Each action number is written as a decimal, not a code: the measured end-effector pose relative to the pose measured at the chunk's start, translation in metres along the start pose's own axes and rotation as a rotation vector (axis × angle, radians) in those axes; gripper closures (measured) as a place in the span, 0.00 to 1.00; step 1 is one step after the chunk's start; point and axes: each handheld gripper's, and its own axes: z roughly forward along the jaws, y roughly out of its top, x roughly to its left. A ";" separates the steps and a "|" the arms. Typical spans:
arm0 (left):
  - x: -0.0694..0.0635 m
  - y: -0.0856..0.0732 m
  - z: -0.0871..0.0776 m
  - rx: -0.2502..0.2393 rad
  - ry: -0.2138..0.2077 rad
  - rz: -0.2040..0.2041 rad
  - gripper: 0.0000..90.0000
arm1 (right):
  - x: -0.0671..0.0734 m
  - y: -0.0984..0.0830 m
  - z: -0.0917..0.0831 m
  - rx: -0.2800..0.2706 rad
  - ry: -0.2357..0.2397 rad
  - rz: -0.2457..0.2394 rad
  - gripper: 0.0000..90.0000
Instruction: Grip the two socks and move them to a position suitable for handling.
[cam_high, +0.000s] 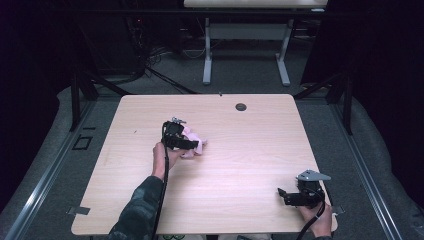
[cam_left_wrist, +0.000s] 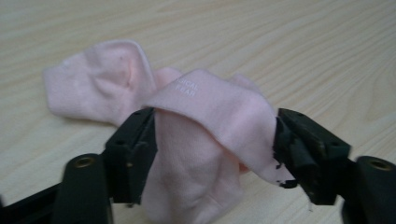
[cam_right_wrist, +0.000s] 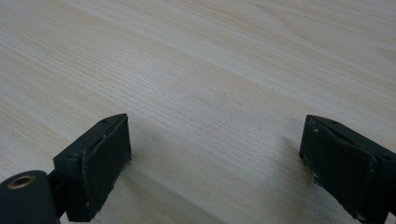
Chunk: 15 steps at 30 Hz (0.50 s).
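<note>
Nearest the person's edge of the light wooden desk (cam_high: 235, 175), the right gripper (cam_high: 286, 195) is held low at the near right corner, with a grey three-cornered plate (cam_high: 313, 175) on top of it. In the right gripper view its two black jaws are spread wide apart, and bare wood grain is seen between them.

Farther in, left of the middle of the desk, the left gripper (cam_high: 194, 144) is held by a hand coming from a camouflage-patterned sleeve (cam_high: 137, 212), with a black cable (cam_high: 163, 200) trailing back along the forearm. A pale pink sock (cam_left_wrist: 196, 140) lies crumpled on the desk at this gripper's tip. In the left gripper view, the sock is folded over itself, and the folded part lies between the two jaws. The left jaw's pad is seen touching the fabric, and the right jaw's worn pad is seen against the fold's edge, so the sock is pinched between jaws that stand partly closed. Small white lettering is woven on the top fold; the lower line can be read as "FEAR", while the line above it is partly hidden and ends in "ICAL". The sock's other end is spread flat on the desk beyond the jaws.

Toward the far edge, a round dark grommet hole (cam_high: 241, 107) is set in the desk. Beyond it, on the grey floor, the white legs of another table (cam_high: 207, 55) can be seen.
</note>
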 end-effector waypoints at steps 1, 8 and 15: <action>0.000 -0.001 0.002 0.006 -0.006 -0.011 0.48 | 0.000 0.000 0.000 -0.001 0.001 0.000 0.10; 0.001 -0.009 0.007 0.012 0.000 -0.021 0.90 | 0.000 0.000 -0.001 -0.006 0.004 0.000 0.12; -0.004 -0.012 -0.005 -0.018 0.022 0.011 0.93 | 0.000 0.000 -0.001 -0.006 0.003 0.002 0.12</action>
